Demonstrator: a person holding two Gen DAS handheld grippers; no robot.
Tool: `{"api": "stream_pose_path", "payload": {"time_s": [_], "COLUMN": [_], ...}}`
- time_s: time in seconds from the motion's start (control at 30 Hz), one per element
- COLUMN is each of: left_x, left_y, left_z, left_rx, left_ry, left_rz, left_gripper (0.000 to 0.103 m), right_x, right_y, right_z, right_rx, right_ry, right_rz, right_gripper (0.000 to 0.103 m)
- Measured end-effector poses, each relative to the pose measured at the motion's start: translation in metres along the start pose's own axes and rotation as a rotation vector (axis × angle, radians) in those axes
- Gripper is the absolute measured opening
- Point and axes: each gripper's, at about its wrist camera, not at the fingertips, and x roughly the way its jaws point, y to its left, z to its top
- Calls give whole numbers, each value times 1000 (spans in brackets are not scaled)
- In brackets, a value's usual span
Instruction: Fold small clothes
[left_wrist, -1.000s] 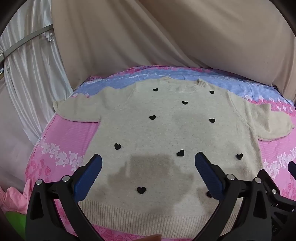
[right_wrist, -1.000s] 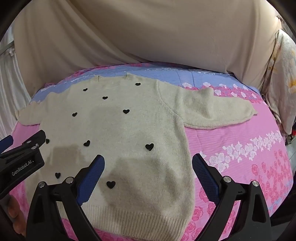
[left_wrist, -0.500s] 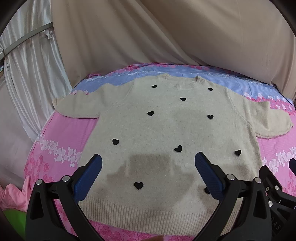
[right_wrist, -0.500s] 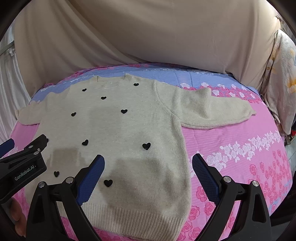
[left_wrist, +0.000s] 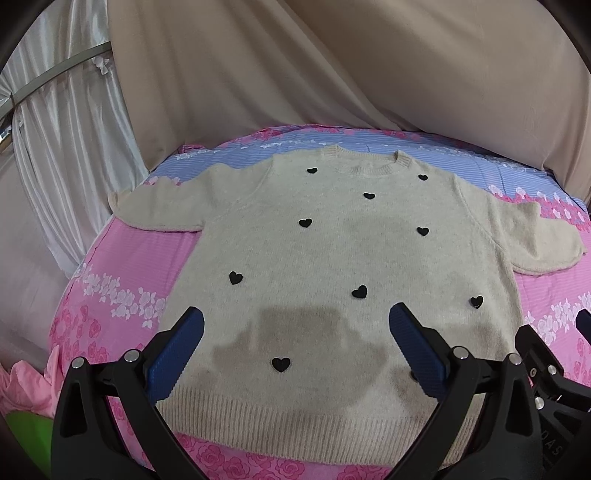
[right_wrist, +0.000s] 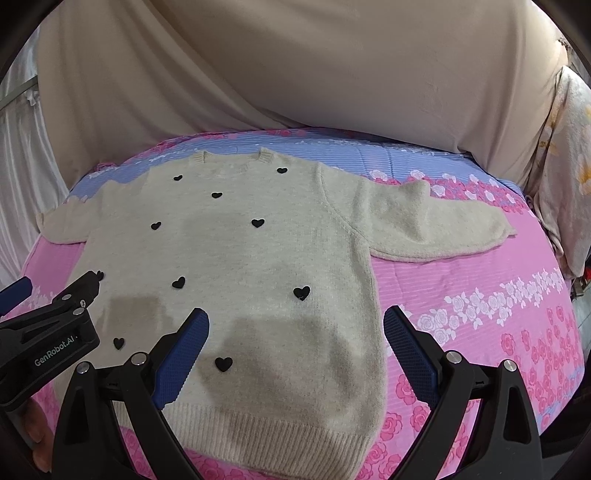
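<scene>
A cream knit sweater (left_wrist: 351, 251) (right_wrist: 243, 258) with small black hearts lies flat and face up on the bed, both short sleeves spread out and the ribbed hem nearest me. My left gripper (left_wrist: 295, 325) hovers open above the hem's left half, nothing between its blue pads. In the right wrist view my right gripper (right_wrist: 295, 325) hangs open over the lower right part of the sweater, holding nothing. The left gripper's black body (right_wrist: 48, 328) shows at that view's left edge.
The bed cover (left_wrist: 122, 273) (right_wrist: 480, 295) is pink with roses and a blue striped band at the far edge. Beige drapes (left_wrist: 332, 74) hang behind the bed, white curtains (left_wrist: 55, 147) at left. A floral cloth (right_wrist: 569, 177) hangs at right.
Both grippers have drawn back and risen slightly, so the sweater sits a little farther away and more of its hem shows. The sweater itself has not moved.
</scene>
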Motion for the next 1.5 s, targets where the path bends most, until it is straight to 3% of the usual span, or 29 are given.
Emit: {"api": "stream_pose_path", "payload": {"time_s": [1.5], "left_x": [2], "left_y": [-9], "left_z": [0], "left_rx": [20], "left_ry": [6], "left_rz": [-13], "left_gripper": [98], "right_x": [0], "right_y": [-4], "right_z": [1], "right_rx": [4], "right_ry": [1], "right_rz": [-5], "right_gripper": [94]}}
